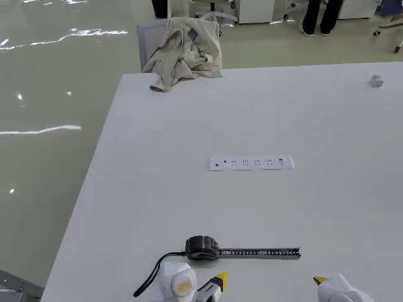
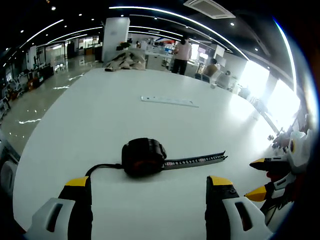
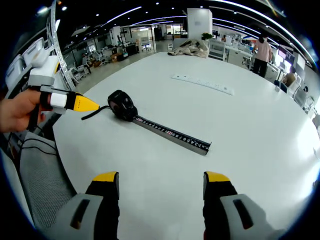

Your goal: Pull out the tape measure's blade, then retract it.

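A black tape measure (image 1: 201, 248) lies near the white table's front edge, its blade (image 1: 259, 253) drawn out to the right and its wrist strap (image 1: 151, 274) trailing left. In the left gripper view the case (image 2: 144, 157) sits just ahead of my open left gripper (image 2: 148, 195), with the blade (image 2: 195, 161) running right. My right gripper (image 3: 161, 186) is also open, short of the blade's tip (image 3: 206, 147); the case (image 3: 121, 105) lies farther left. Both grippers sit at the head view's bottom edge, the left gripper (image 1: 208, 290) below the case, the right gripper (image 1: 337, 288) beyond the blade's end.
A white power strip (image 1: 251, 163) lies mid-table. A crumpled beige cloth (image 1: 185, 53) hangs over a chair at the far edge. A small grey object (image 1: 376, 81) rests at the far right. People stand beyond the table (image 1: 189, 157).
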Demonstrator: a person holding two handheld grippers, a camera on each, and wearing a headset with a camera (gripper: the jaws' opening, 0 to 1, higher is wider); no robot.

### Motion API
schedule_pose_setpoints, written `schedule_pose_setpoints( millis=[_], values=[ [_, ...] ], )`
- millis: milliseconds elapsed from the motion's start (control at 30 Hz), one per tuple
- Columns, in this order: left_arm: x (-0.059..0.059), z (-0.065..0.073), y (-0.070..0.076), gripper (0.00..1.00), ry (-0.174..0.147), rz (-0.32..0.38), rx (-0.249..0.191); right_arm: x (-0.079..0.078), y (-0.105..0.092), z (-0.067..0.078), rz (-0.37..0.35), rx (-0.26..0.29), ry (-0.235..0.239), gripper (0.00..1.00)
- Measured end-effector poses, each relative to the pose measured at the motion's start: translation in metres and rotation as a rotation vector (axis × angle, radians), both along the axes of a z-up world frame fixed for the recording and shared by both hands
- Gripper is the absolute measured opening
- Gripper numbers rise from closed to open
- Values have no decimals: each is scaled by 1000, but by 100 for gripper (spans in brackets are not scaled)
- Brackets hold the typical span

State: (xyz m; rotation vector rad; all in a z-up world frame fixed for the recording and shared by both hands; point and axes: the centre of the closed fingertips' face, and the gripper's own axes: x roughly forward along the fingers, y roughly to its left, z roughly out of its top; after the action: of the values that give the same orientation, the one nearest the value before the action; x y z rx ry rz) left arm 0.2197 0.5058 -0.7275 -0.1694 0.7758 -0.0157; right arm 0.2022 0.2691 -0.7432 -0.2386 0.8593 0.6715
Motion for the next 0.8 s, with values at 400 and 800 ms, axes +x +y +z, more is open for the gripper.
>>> schedule_pose_setpoints(
  millis=[400, 800],
  values=[
    [12, -10, 0, 91, 10, 20, 14, 17, -3, -7, 55, -26, -2, 68],
    [24, -18, 0, 88, 20, 31, 18, 28, -10, -19, 100, -52, -2, 64]
  ],
)
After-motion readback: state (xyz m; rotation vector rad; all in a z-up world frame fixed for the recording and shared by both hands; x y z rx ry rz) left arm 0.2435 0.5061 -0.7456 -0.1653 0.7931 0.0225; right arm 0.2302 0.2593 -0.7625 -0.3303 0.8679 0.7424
